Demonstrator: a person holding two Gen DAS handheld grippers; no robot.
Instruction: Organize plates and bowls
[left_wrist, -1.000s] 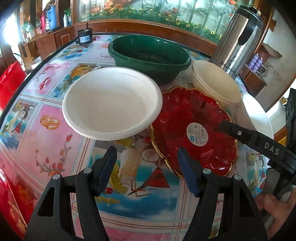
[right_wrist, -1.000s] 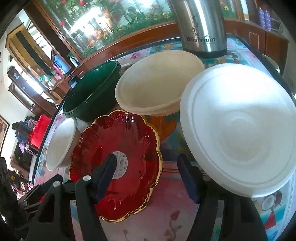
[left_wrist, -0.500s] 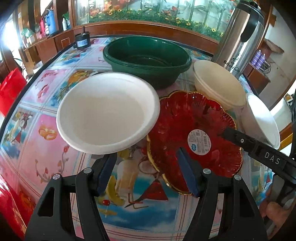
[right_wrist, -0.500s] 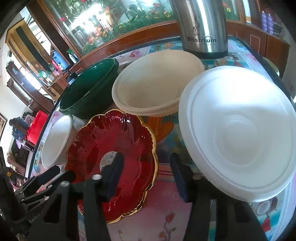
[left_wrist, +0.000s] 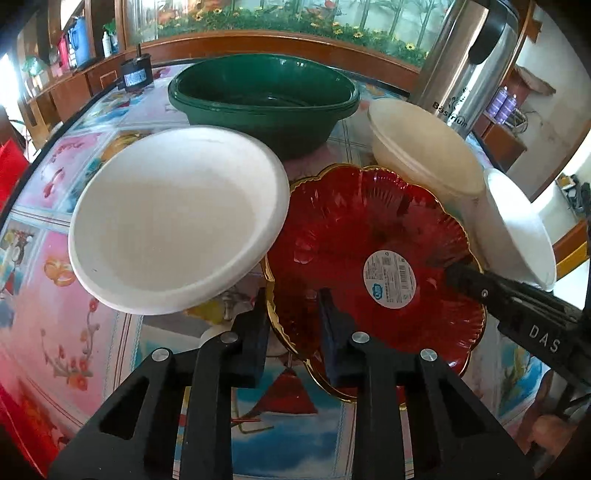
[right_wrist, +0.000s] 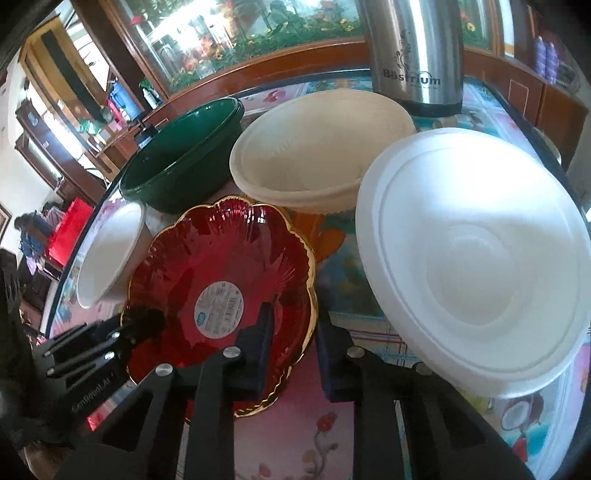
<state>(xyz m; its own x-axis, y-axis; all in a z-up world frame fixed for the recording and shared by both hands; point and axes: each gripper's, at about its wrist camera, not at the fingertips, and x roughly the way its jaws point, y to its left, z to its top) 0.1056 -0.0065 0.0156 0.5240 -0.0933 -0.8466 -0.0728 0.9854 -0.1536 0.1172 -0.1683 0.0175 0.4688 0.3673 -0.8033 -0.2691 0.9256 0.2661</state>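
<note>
A red scalloped plate (left_wrist: 373, 258) with a gold rim and a round sticker sits in the middle of the table; it also shows in the right wrist view (right_wrist: 221, 280). My left gripper (left_wrist: 293, 332) has narrowed around its near-left rim, one finger on each side. My right gripper (right_wrist: 291, 343) straddles the opposite rim the same way. A white foam bowl (left_wrist: 173, 218) lies left of the plate, a cream bowl (right_wrist: 317, 162) and a green bowl (left_wrist: 262, 99) behind it, a white foam plate (right_wrist: 476, 251) to the right.
A steel thermos (right_wrist: 413, 55) stands behind the cream bowl. A small black device (left_wrist: 135, 74) sits at the far left table edge. The table (left_wrist: 55, 317) has a colourful picture cloth. Wooden cabinets line the wall behind.
Both grippers moved in on the red plate and narrowed their jaws around its rim. The plate has lifted or tilted slightly towards the cameras.
</note>
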